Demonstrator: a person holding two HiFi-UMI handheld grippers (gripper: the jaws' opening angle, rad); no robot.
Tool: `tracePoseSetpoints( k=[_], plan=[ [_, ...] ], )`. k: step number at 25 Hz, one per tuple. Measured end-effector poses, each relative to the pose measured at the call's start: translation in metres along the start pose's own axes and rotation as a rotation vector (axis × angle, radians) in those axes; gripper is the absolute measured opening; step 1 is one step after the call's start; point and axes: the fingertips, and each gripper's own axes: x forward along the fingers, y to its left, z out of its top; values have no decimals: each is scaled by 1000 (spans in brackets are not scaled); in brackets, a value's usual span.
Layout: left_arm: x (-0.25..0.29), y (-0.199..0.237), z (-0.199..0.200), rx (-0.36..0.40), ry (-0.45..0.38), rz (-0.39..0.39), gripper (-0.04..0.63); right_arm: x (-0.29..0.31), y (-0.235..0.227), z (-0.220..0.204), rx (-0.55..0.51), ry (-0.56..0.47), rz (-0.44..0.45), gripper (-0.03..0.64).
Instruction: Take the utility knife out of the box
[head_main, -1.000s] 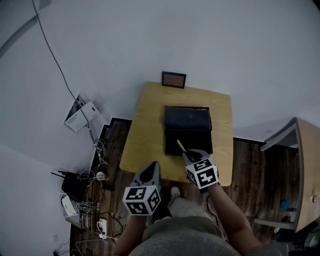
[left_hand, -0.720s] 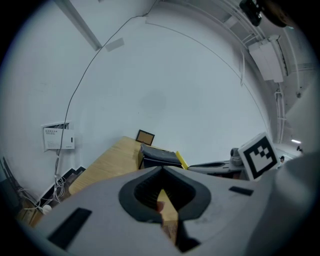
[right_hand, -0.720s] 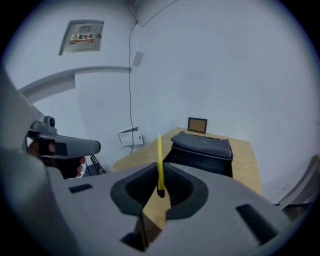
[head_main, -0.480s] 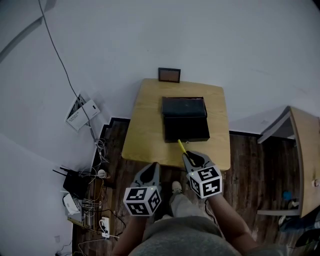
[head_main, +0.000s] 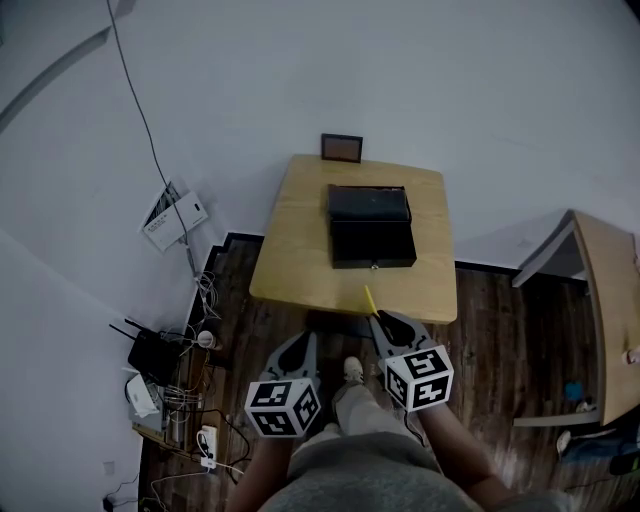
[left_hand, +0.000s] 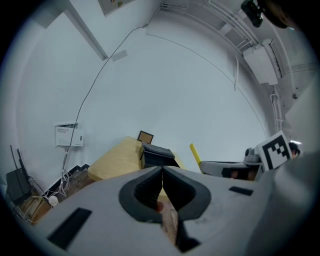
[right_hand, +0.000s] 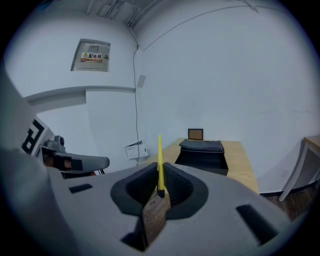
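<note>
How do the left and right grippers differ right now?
Left gripper has its jaws together on nothing; right gripper is clamped on the yellow utility knife. Right gripper sits nearer the table edge; left gripper hangs further back over the floor. Shared: both are off the table, pointing towards the black box.

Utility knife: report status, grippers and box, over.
Right gripper shut on the yellow utility knife. Knife out of the box, held up off the table. Left gripper shut, empty. Nothing in the way.
</note>
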Motion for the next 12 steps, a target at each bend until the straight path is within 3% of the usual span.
tracePoseSetpoints(
  k=[12],
  plan=[
    [-53,-3,-18,-2,-34,11,3,-47,42,-8,5,-63,28,35]
  ],
)
